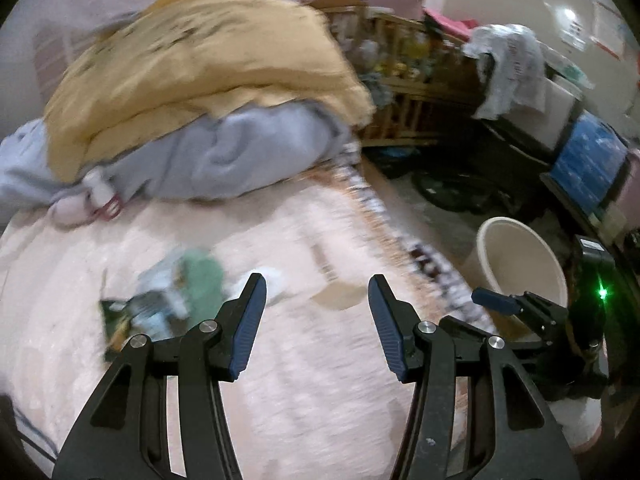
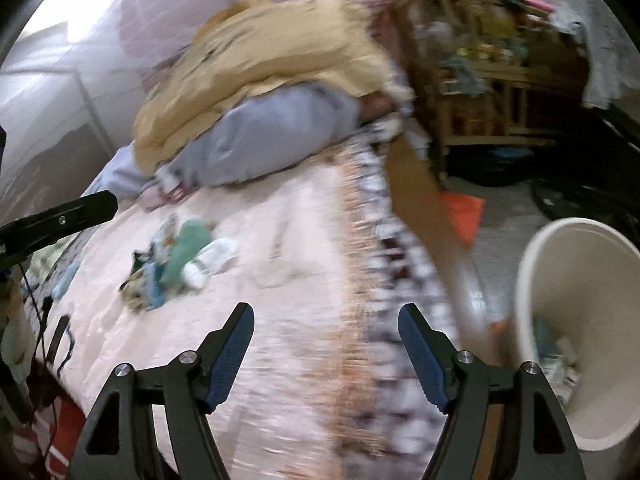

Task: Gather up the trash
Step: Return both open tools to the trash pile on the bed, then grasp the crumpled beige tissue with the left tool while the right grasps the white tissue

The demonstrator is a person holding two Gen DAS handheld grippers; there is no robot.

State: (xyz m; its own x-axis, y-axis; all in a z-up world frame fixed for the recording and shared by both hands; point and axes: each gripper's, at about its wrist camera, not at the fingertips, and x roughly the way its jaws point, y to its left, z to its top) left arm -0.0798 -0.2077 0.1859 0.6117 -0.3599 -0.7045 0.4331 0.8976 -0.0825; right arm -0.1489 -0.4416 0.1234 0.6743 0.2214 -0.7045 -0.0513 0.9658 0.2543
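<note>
Trash pile (image 2: 176, 264) on bed (image 2: 304, 360), bucket (image 2: 592, 280) beside

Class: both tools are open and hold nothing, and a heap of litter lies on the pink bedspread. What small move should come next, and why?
Probably ease the left tool forward and leftward toward the heap of crumpled green and white litter on the pink bedspread. Its jaws stand open and empty with the heap just ahead, while the cream round bin beside the bed already holds some scraps.
</note>
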